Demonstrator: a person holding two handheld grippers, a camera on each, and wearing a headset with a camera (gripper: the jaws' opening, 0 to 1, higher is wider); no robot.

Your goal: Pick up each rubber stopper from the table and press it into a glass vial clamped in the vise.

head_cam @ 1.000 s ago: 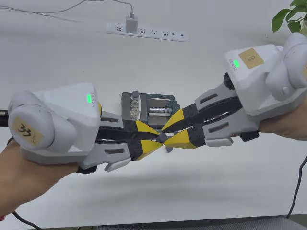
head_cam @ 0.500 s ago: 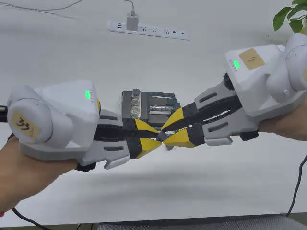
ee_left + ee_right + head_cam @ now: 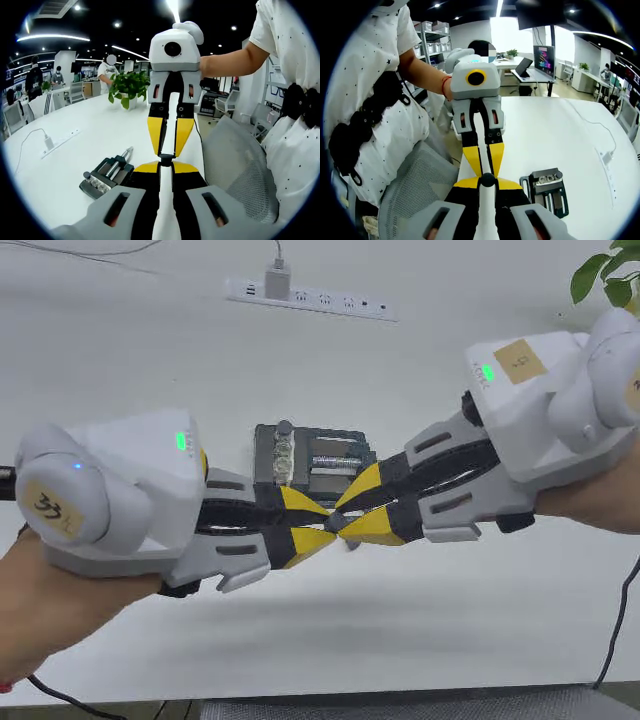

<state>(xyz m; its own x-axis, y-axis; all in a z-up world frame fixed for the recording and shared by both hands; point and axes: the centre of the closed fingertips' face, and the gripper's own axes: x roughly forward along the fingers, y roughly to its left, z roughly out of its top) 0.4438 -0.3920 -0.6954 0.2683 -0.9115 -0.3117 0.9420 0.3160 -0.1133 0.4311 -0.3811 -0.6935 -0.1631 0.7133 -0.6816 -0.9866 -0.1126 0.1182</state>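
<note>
Above the white table, my left gripper (image 3: 330, 528) and right gripper (image 3: 346, 522) meet tip to tip. A small dark rubber stopper (image 3: 338, 524) sits pinched where the yellow-black jaws touch. Both pairs of jaws are closed down on it. The stopper (image 3: 487, 179) looks round and black in the right gripper view, and is a dark nub (image 3: 165, 159) in the left gripper view. Just behind the tips stands the grey vise (image 3: 322, 452) with a row of glass vials (image 3: 283, 458) clamped in it. The far vial carries a dark stopper (image 3: 284, 427).
A white power strip (image 3: 310, 300) with a plugged charger lies at the table's far edge. Green plant leaves (image 3: 605, 275) show at the back right. A black cable (image 3: 620, 630) hangs off the right side. A mesh chair seat (image 3: 400, 705) sits below the table's near edge.
The two grippers stay tip to tip on the stopper. The head view has shifted slightly, and the left hand sits a little lower in it.
</note>
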